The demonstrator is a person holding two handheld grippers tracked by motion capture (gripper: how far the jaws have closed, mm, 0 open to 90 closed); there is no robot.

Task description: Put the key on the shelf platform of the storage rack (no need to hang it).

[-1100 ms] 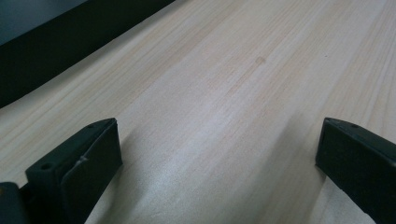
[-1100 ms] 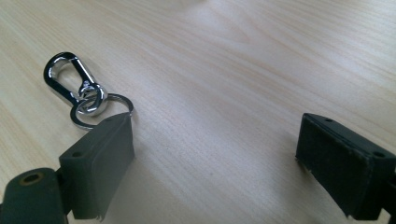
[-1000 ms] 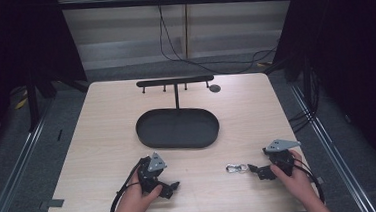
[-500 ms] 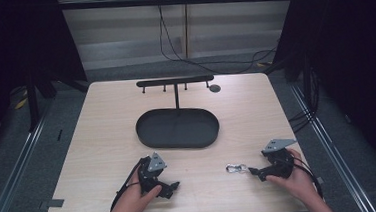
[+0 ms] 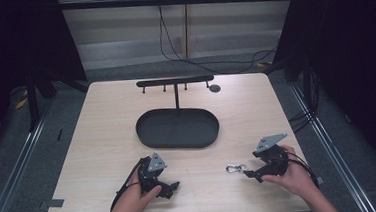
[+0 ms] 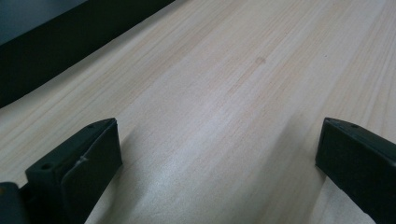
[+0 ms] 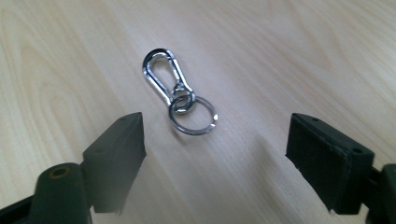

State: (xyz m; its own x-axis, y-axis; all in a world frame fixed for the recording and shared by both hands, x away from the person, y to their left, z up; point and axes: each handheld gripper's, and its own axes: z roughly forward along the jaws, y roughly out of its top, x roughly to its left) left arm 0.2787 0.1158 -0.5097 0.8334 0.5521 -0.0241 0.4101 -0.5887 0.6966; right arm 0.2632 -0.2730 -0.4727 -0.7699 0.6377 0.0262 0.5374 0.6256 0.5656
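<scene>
Now right gripper (image 7: 215, 135) jaws apart, just been closing; keyring clasp (image 7: 177, 93) on table ahead, untouched.

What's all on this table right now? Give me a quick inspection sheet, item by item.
Surface: pale wooden table, bare in front.
Job's things: metal keyring clip lying flat ahead of the right gripper, untouched.
Clutter: black oval tray with hook rack; small dark disc.
Grippers: right's jaws have just been closing, nothing between them; left gripper open.
Cables: black cable trails from the left gripper.
Surroundings: dark curtains, grey floor.
</scene>
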